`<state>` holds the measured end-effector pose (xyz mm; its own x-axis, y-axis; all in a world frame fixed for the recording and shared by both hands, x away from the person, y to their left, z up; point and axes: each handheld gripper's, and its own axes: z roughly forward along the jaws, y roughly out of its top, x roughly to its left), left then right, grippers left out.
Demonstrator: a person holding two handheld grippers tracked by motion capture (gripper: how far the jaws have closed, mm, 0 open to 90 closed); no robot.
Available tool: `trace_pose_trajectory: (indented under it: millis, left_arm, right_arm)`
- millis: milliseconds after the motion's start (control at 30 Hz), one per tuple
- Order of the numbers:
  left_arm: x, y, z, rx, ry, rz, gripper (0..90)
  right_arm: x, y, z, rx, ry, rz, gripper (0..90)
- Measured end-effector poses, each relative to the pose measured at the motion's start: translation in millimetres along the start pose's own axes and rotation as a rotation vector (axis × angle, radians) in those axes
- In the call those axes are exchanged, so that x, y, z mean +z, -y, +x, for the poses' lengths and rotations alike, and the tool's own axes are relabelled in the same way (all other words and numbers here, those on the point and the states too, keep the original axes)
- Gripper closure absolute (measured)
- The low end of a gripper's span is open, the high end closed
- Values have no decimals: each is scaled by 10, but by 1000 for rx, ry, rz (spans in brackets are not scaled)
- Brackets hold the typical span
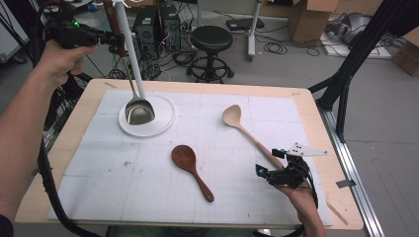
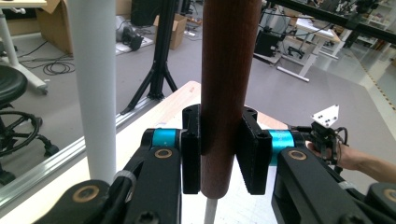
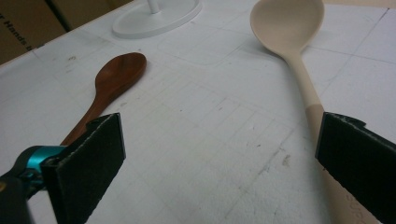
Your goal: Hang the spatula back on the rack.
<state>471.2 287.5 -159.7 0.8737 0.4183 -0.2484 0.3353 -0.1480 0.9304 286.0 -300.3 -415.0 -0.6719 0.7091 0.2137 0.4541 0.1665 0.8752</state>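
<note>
My left gripper (image 1: pixel 111 38) (image 2: pixel 219 154) is raised above the table's far left, shut on the dark brown handle (image 2: pixel 229 70) of a metal ladle. The ladle's bowl (image 1: pixel 139 112) hangs down over a round white base (image 1: pixel 165 121), right beside that stand's white pole (image 1: pixel 129 44) (image 2: pixel 93 84). At the front right my right gripper (image 1: pixel 268 162) (image 3: pixel 224 163) sits low over the mat, open and with nothing gripped. A beige spoon (image 1: pixel 232 117) (image 3: pixel 287 23) lies there, its handle running under the right jaw. A brown wooden spoon (image 1: pixel 184 158) (image 3: pixel 114 77) lies mid-table.
A white gridded mat (image 1: pixel 148 187) covers the wooden table (image 1: pixel 316 113). Beyond the far edge stand a black stool (image 1: pixel 211 42), computer towers and cables. A black stand's legs (image 1: pixel 346 84) rise at the right, near cardboard boxes.
</note>
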Motion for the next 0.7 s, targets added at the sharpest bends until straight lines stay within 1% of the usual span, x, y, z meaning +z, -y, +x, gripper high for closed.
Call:
trace_pose_trajectory:
  millis: [267, 400, 533, 600, 700]
  left_arm:
    - [15, 11, 43, -19, 4, -8, 721]
    - [27, 13, 52, -21, 8, -6, 718]
    - [90, 8, 43, -21, 27, 0, 725]
    - [127, 8, 41, -31, 31, -1, 728]
    - [155, 5, 50, -35, 25, -4, 726]
  right_arm:
    - [19, 0, 15, 0, -7, 2, 8]
    - [21, -1, 20, 0, -11, 2, 8]
    - [22, -2, 24, 2, -12, 2, 8]
    - [22, -3, 26, 0, -12, 1, 8]
    - [25, -3, 27, -9, -14, 0, 8]
